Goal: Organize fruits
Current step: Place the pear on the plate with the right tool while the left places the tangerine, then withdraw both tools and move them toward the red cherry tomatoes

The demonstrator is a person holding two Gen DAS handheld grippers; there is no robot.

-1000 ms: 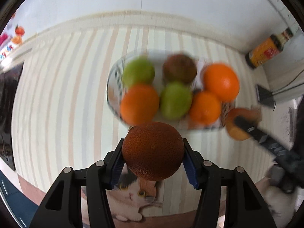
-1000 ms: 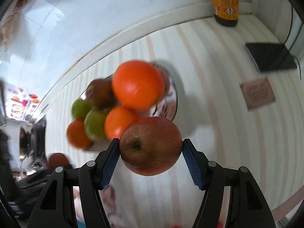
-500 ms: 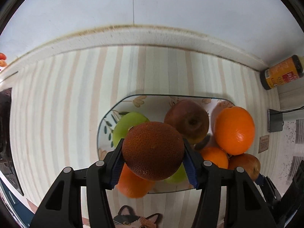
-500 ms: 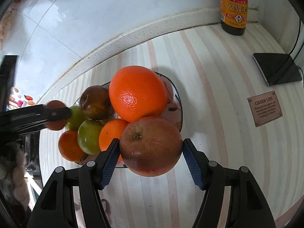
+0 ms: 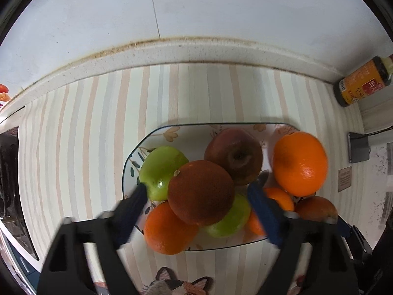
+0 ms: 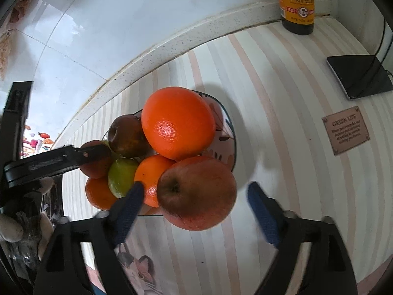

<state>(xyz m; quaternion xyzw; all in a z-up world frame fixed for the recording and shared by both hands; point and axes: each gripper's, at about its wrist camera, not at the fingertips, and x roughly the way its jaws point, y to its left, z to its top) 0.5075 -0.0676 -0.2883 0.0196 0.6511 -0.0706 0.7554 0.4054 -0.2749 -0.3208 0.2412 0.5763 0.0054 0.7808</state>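
Presently, findings as follows.

Left gripper (image 5: 197,191): points straight down over the plate; its jaws have just been opening and stand wide, blurred, with clear gaps on both sides of the dark brownish orange (image 5: 201,192), which sits between them, gripped by neither pad.

Dark brownish orange: rests on top of the pile, touching a green apple (image 5: 161,172), a bright orange (image 5: 167,231) and a second green fruit (image 5: 228,221) below it.

Right gripper (image 6: 194,195): tilted steeply down at the near edge of the plate; its jaws have just been opening and stand wide. The red apple (image 6: 196,193) lies between them, with a clear gap to the right pad; contact at the left pad cannot be judged.

Red apple: sits at the plate's near rim, against a small orange (image 6: 149,177) and below a large orange (image 6: 178,123).

Plate (image 5: 157,135): oblong, floral pattern, dark rim, on a striped cloth (image 5: 86,135). It also holds a dark red apple (image 5: 233,156).

Surroundings: a sauce bottle (image 6: 297,2) stands by the wall; a dark flat device (image 6: 359,76) and a small brown plaque (image 6: 345,130) lie well apart from the plate.
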